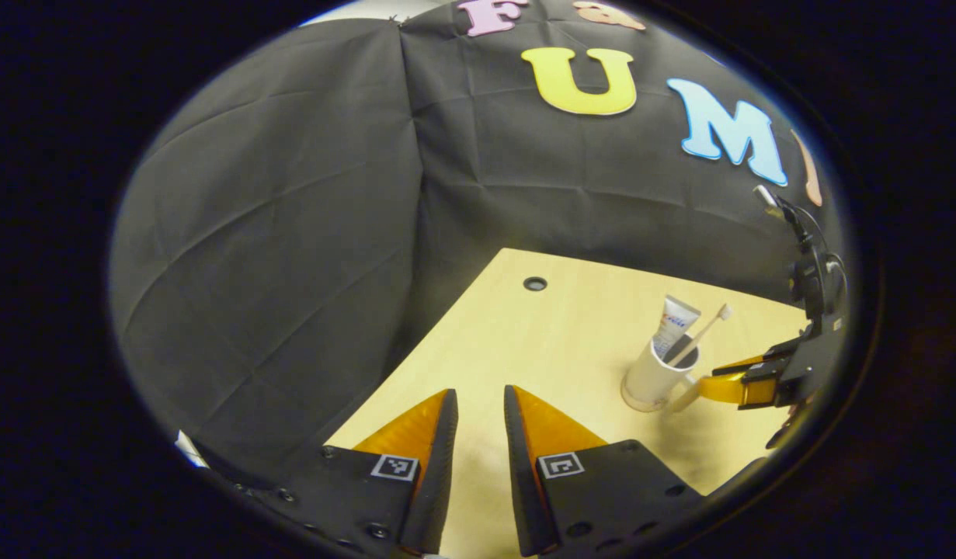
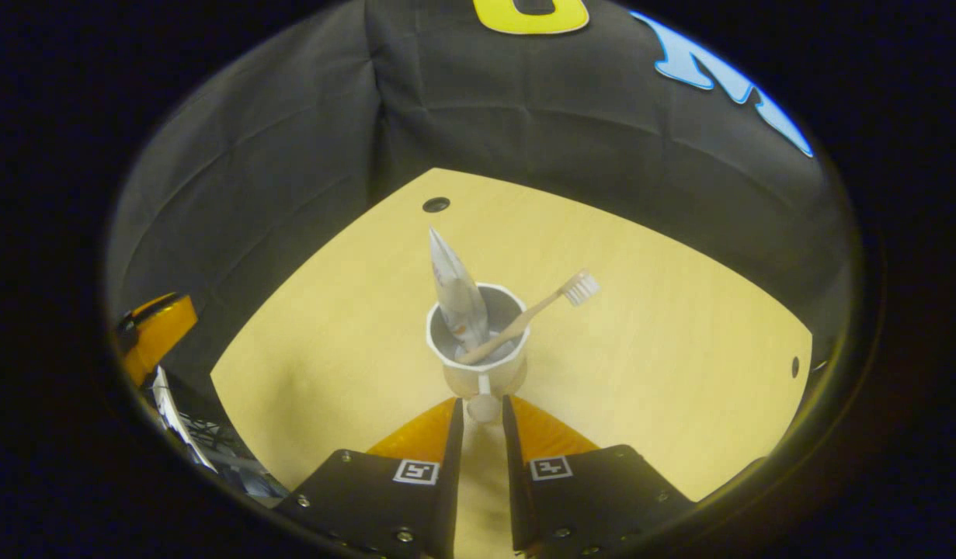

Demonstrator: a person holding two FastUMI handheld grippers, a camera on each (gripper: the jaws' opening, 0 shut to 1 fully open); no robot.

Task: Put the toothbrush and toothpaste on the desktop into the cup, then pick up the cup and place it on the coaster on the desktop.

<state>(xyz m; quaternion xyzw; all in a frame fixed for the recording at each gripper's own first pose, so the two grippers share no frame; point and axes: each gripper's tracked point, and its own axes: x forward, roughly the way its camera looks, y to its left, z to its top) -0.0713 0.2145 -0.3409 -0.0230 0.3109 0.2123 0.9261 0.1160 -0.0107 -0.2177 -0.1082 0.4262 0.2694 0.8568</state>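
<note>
Your left gripper (image 1: 480,435) hangs idle over the desktop's (image 1: 524,341) near left part, its wedge-shaped fingers a little apart and holding nothing, likely to leave the cup to the other hand. In the right gripper view, the smooth white cup (image 2: 481,357) stands upright mid-desktop, the crinkled toothpaste (image 2: 454,291) tube and slim pale toothbrush (image 2: 536,310) leaning inside. Your right gripper (image 2: 481,411) has its fingers around the cup's small handle, but whether both press it you cannot tell; no coaster is visible.
</note>
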